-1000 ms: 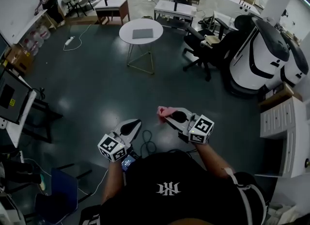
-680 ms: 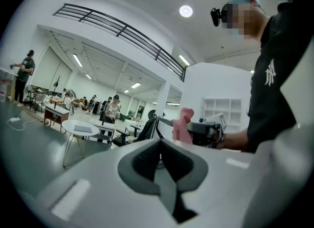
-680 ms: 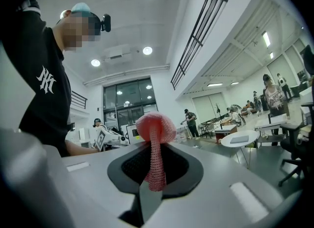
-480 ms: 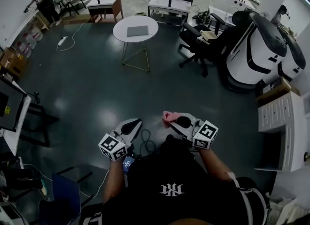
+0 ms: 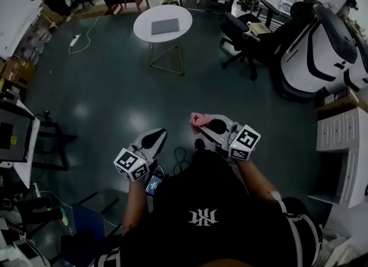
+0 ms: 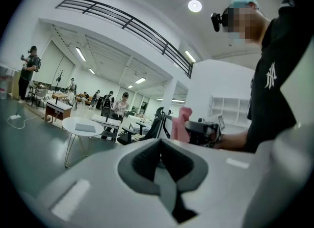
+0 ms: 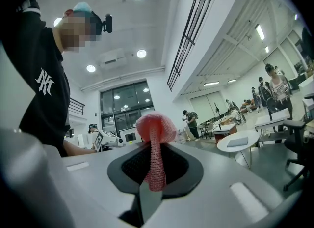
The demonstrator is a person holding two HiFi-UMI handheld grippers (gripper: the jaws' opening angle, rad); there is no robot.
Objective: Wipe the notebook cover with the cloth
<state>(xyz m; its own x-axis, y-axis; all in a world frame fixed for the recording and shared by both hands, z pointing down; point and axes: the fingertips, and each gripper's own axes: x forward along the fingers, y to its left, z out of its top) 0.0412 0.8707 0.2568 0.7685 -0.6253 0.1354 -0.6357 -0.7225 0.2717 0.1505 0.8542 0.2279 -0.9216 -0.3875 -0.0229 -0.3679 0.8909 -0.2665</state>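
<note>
The right gripper (image 5: pixel 201 124) is being held clamped on the cloth (image 7: pixel 155 129), the left gripper (image 5: pixel 158 137) closed on nothing, both well short of the table (image 5: pixel 144 30) bearing the notebook (image 5: pixel 165 26). The carrying step is apparently in hand, the table to be reached next.

Round white table (image 5: pixel 144 28), black office chair (image 5: pixel 244 34)

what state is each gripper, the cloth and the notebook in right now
left gripper: shut, nothing between its jaws
right gripper: shut on the pink cloth
pink cloth: pinched between the right gripper's jaws, bunched up past their tips
notebook: closed, lying flat on the round white table, far from both grippers
</note>
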